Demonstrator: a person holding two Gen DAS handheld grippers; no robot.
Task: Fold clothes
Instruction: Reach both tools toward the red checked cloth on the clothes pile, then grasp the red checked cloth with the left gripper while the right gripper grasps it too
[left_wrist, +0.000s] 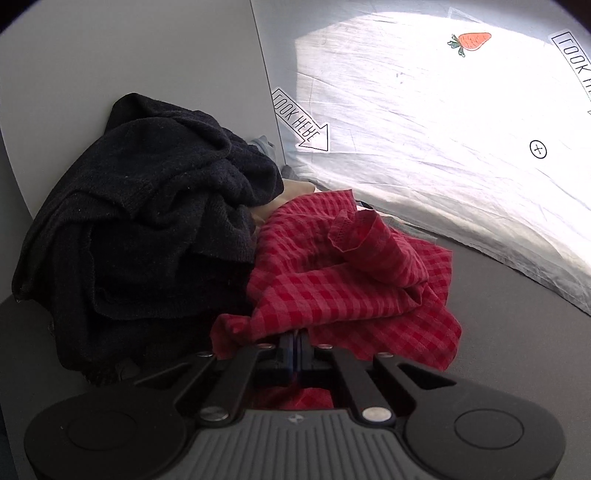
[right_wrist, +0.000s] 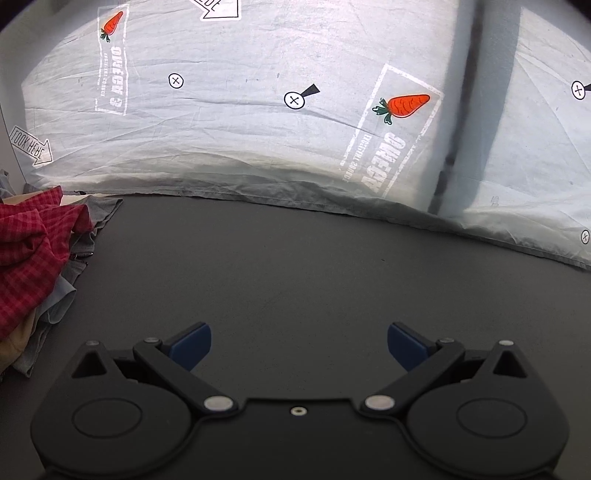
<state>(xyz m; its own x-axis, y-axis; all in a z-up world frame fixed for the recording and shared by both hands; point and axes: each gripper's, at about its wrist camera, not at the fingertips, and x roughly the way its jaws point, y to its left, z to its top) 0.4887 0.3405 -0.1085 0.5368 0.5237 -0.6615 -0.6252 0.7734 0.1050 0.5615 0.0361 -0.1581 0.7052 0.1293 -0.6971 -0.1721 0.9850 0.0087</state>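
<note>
Red gingham shirt (left_wrist: 343, 280) edge is clamped in my left fingers (left_wrist: 295, 341), lower centre; right fingers (right_wrist: 299, 345) spread wide apart over bare worktop (right_wrist: 295, 258), shirt far left.

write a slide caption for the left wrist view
Left tongs shut on the red checked cloth beside a dark garment pile.

Dark grey tabletop (right_wrist: 295, 266), pale wrinkled pillow (right_wrist: 229, 140) printed with carrots and arrows along its far edge, plain white wall (left_wrist: 129, 55) behind, bright light across the fabric
</note>
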